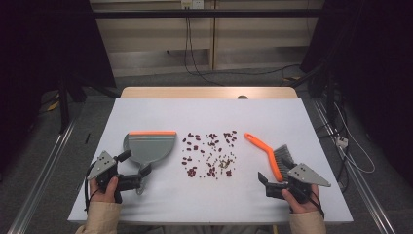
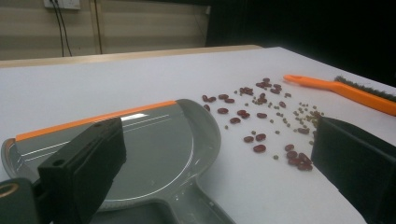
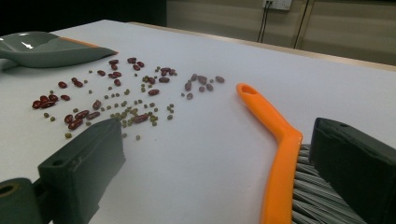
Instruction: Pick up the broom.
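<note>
1. Table (image 1: 209,200), one: white top, its far edge backed by a wooden strip. Wide bare room lay along the far half and along the near edge between the two hands.
2. Dustpan (image 1: 148,146), one: grey with an orange lip, lying flat on the left half of the table, the lip turned to the far side and the handle pointing toward the near edge. Its right rim lay just beside the spill, not touching it.
3. Brush (image 1: 272,153), one: orange handle, grey bristles, lying on the right half, handle tip angled toward the spill, bristle end near the right hand.
4. Left gripper (image 1: 136,179), one: held in the person's left hand (image 1: 104,190) at the dustpan handle. In the left gripper view the jaws stood apart with the handle between them, nothing clamped.
5. Right gripper (image 1: 265,181), one: held low just near of the brush. In the right gripper view the jaws stood apart, the brush's handle and bristles lying between them, unclamped.
6. Red beans (image 1: 209,151), several dozen, too many to count exactly: scattered loosely between dustpan and brush.
7. Small green peas (image 3: 126,109), many, uncounted: mixed in at the near side of the spill.
</note>
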The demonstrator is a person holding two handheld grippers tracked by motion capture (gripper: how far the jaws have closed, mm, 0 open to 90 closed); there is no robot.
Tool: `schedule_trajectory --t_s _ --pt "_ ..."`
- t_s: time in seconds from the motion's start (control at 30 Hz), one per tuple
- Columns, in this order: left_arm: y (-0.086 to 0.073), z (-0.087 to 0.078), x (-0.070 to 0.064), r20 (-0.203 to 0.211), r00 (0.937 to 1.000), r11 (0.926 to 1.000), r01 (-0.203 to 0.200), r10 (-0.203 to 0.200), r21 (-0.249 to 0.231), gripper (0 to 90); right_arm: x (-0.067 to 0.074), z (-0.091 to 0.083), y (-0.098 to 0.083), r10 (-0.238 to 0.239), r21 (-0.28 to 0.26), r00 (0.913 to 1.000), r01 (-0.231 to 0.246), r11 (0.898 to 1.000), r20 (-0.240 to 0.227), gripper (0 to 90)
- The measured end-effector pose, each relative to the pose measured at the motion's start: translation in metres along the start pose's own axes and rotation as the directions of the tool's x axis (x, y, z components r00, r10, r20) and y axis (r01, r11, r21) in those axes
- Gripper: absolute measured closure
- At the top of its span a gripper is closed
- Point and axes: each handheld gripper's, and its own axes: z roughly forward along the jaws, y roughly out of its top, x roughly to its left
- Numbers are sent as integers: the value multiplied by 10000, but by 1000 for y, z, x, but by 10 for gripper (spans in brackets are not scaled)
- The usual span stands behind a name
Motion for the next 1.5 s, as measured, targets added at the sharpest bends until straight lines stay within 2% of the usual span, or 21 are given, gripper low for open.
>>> schedule_trajectory --t_s 0.37,0.57,0.63,0.73,0.9,1.07,1.23,1.4,1.5 --pt "0 0 0 5 10000 10000 -40 40 20 31 4 2 3 -101 87 9998 103 9999 -168 31" --pt "0 0 0 11 10000 10000 -70 70 27 31 2 8 10 -193 155 9986 201 9997 -489 44" --pt "0 0 1 -2 10000 10000 -56 56 18 31 1 9 12 -203 159 9990 210 9997 -394 45" --pt "0 0 1 1 10000 10000 -60 60 9 31 -2 14 18 69 254 9999 -73 9996 152 45" --pt "0 0 2 21 10000 10000 -30 30 8 31 -4 16 24 171 289 9995 -178 9994 256 42" --pt "-1 0 2 15 10000 10000 5 -5 6 31 -10 23 28 582 441 9979 -594 9973 285 38" --pt "-1 0 2 16 10000 10000 -11 11 34 31 -18 30 31 779 624 9968 -788 9949 175 80" --pt "-1 0 2 13 10000 10000 73 -73 10 31 -25 39 37 900 911 9947 -943 9914 501 136" --pt "-1 0 3 26 10000 10000 50 -50 52 31 -34 47 43 1048 1212 9928 -1113 9864 588 208"
